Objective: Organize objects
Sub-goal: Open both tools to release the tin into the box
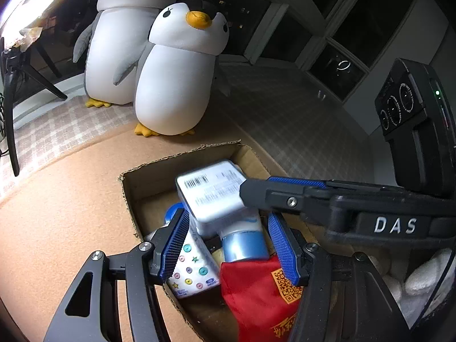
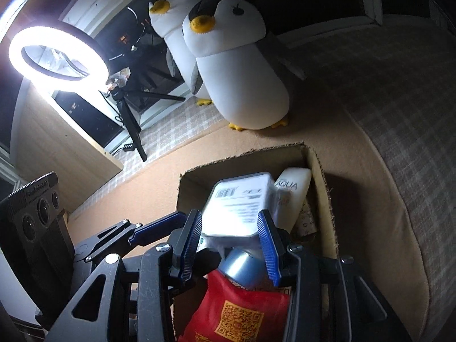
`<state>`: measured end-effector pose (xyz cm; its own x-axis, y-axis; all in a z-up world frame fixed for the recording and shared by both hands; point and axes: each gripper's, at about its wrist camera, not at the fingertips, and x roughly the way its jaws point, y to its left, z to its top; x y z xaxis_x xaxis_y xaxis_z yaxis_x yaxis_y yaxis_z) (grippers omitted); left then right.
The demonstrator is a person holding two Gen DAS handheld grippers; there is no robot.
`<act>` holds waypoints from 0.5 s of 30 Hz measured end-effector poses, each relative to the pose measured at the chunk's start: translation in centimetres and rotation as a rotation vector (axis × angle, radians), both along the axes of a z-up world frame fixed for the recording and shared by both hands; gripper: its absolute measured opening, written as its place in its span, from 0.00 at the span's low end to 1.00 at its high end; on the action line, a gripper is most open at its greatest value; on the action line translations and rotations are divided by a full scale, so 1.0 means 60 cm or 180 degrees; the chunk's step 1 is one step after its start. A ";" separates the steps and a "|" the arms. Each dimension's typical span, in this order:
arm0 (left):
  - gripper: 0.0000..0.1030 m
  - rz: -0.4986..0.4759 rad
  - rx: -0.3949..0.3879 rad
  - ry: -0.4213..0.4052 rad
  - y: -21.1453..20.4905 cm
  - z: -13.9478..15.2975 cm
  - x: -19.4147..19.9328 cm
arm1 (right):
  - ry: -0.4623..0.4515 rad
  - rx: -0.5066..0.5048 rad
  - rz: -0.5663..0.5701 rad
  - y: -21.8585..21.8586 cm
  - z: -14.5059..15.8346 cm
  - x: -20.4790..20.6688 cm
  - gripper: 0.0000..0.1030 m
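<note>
An open cardboard box (image 1: 148, 182) (image 2: 322, 188) sits on an orange mat. Inside lie a white labelled tin (image 1: 213, 191) (image 2: 242, 202), a blue-and-white tube (image 1: 245, 242) (image 2: 242, 265), a red pouch with a gold code (image 1: 259, 293) (image 2: 236, 313), a dotted white pack (image 1: 193, 268) and a white AQUA bottle (image 2: 293, 193). My right gripper (image 2: 233, 228) is shut on the white tin, holding it over the box; its finger reaches in from the right in the left wrist view (image 1: 256, 191). My left gripper (image 1: 228, 242) is open above the tube and pouch, holding nothing.
Two plush penguins (image 1: 176, 71) (image 2: 239, 65) stand behind the box on the mat's far edge. A lit ring light on a tripod (image 2: 57, 54) stands at the left. A checked cloth (image 2: 384, 91) covers the surface to the right. Dark windows (image 1: 327, 14) lie behind.
</note>
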<state>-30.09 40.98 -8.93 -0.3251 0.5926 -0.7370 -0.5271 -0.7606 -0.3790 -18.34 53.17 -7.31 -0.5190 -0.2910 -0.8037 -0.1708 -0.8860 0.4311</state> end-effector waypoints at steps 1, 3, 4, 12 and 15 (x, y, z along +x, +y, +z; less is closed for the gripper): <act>0.60 0.0005 -0.0007 0.0008 -0.001 0.000 0.001 | 0.0008 0.0012 -0.0005 0.001 0.002 0.001 0.36; 0.60 0.0011 -0.0020 0.0017 -0.004 0.003 0.006 | 0.0019 0.0034 -0.0017 0.002 0.006 0.005 0.36; 0.60 0.0012 -0.0025 0.0024 -0.006 0.004 0.009 | 0.0022 0.0038 -0.0021 0.002 0.007 0.006 0.36; 0.60 0.0147 -0.0039 0.0036 -0.056 0.015 0.040 | 0.0049 0.0070 -0.0012 -0.014 0.014 0.026 0.36; 0.61 0.0238 -0.0062 0.0052 -0.086 0.024 0.056 | 0.0070 0.0094 0.0009 -0.029 0.017 0.035 0.37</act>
<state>-26.71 35.84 -7.47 -0.3801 0.5517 -0.7424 -0.4745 -0.8053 -0.3556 -16.25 51.41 -6.28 -0.5359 -0.2689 -0.8003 -0.1589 -0.8989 0.4084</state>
